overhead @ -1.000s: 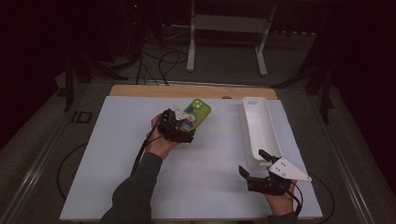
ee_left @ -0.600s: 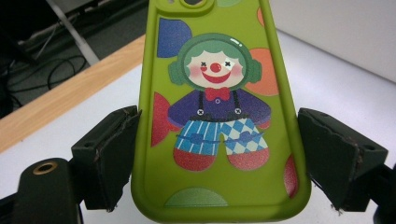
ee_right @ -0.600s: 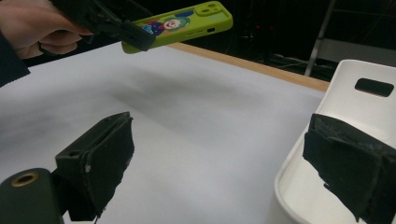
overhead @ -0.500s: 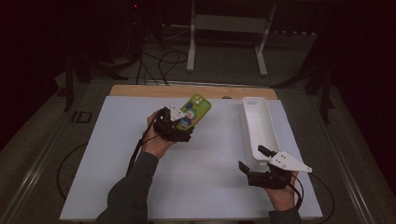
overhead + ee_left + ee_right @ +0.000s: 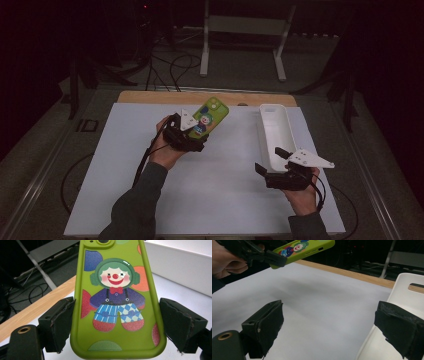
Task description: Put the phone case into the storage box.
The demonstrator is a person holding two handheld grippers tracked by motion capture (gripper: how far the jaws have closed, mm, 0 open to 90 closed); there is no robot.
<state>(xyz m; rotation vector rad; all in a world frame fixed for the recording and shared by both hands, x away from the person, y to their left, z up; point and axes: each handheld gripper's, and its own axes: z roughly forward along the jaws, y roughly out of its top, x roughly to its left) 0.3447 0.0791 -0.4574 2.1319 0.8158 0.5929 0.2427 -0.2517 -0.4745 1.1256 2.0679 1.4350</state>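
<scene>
Clown phone case (image 5: 117,300) wedged between left gripper (image 5: 117,327) pads, clamped on its long edges, lifted off the table (image 5: 210,200). Right gripper (image 5: 332,330) gaping, holding nothing.

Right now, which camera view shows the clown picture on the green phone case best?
The left gripper view: the green phone case faces the camera close up, clown fully readable, between the left gripper's fingers. The high view shows the case small and tilted; the right gripper view shows it edge-on at the top, the clown only partly visible.

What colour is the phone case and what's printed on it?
Lime green phone case with a cartoon clown and coloured half-circles; the left gripper view shows it best.
</scene>
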